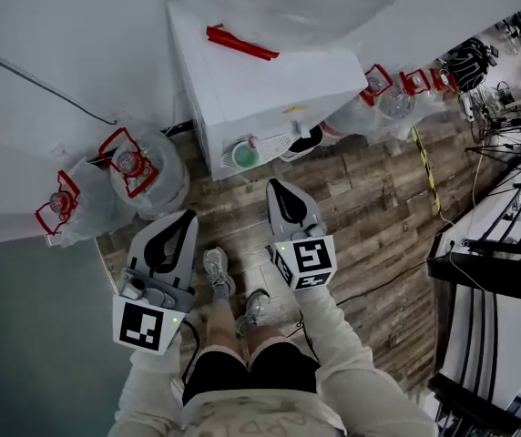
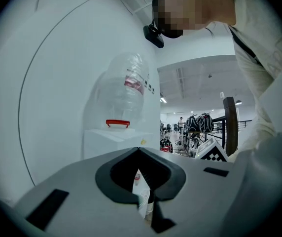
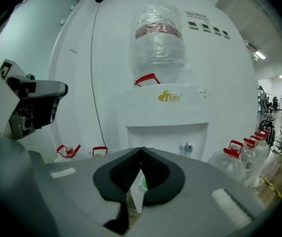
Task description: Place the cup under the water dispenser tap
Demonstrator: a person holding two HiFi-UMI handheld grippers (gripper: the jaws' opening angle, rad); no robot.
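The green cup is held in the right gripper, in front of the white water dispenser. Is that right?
Not quite. The green cup isn't in the right gripper. It sits on the front ledge of the white water dispenser, apart from the gripper, as the head view shows. The right gripper view shows the jaws together with nothing between them.

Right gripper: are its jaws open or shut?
Shut: the right gripper shows its jaws meeting at the tips, nothing clamped; the cup sits beyond them.

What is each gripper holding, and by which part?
Nothing: left gripper and right gripper are both shut, empty. The green cup stands free at the water dispenser front.
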